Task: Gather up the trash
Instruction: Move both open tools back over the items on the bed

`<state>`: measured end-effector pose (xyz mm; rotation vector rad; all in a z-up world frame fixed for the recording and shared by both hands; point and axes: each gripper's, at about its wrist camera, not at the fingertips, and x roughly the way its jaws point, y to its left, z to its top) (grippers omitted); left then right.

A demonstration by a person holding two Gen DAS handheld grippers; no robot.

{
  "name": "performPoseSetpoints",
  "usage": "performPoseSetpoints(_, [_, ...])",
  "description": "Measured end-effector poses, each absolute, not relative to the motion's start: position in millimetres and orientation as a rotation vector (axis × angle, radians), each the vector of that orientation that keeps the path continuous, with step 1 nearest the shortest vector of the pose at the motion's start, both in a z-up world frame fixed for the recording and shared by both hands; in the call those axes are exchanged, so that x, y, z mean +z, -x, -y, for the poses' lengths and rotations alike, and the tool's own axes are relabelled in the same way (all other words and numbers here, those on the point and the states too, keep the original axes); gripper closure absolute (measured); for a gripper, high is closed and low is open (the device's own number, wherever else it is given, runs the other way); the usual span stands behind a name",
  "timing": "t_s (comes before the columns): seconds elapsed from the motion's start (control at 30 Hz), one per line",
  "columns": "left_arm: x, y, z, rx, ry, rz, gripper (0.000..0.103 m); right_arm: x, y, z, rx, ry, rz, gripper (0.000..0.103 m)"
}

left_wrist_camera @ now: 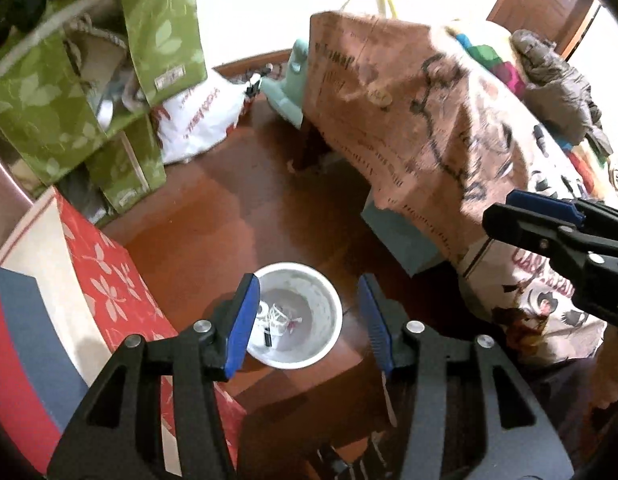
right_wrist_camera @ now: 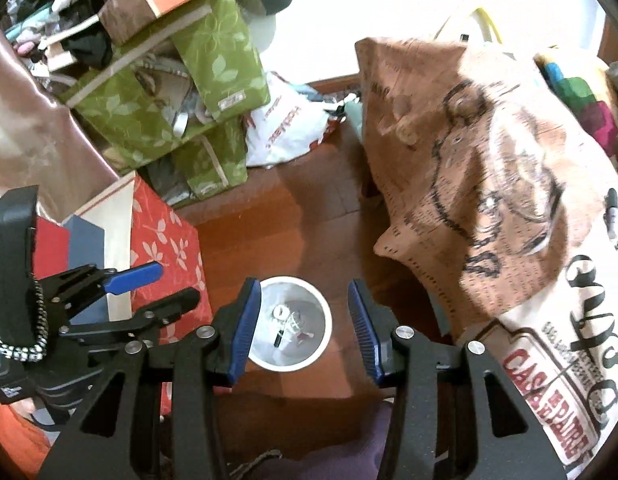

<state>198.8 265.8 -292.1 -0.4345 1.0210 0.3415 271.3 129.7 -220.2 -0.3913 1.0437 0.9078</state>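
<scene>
A white round trash bin [left_wrist_camera: 329,300] stands on the red-brown wooden floor, seen from above; it also shows in the right wrist view [right_wrist_camera: 321,312]. Small white and dark scraps of trash [left_wrist_camera: 277,322] lie at its bottom, also seen in the right wrist view [right_wrist_camera: 289,326]. My left gripper [left_wrist_camera: 307,320] is open and empty, high above the bin. My right gripper [right_wrist_camera: 301,324] is open and empty, also above the bin. The right gripper shows in the left wrist view [left_wrist_camera: 549,232] at the right edge. The left gripper shows in the right wrist view [right_wrist_camera: 149,288] at the left.
A bed with a printed brown cover [left_wrist_camera: 429,120] fills the right side. A red floral box [left_wrist_camera: 109,280] stands left of the bin. Green leaf-print boxes [left_wrist_camera: 69,100] are stacked at the back left, with a white plastic bag [left_wrist_camera: 197,120] beside them.
</scene>
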Motion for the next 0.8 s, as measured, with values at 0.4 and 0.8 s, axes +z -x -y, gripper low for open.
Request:
performPoseSetpoints(0.4, [-189.6, -195.6, -210.3, 0.322, 0.312, -0.836, 0.053, -138.5, -266.4, -60.4, 0.849, 0.279, -0.860, 0.061])
performPoseSetpoints(0.8, [-104.7, -215.7, -126.6, 0.241, 0.167, -0.691, 0.049, -71.6, -271.3, 43.5, 0.708, 0.148, -0.690, 0.061])
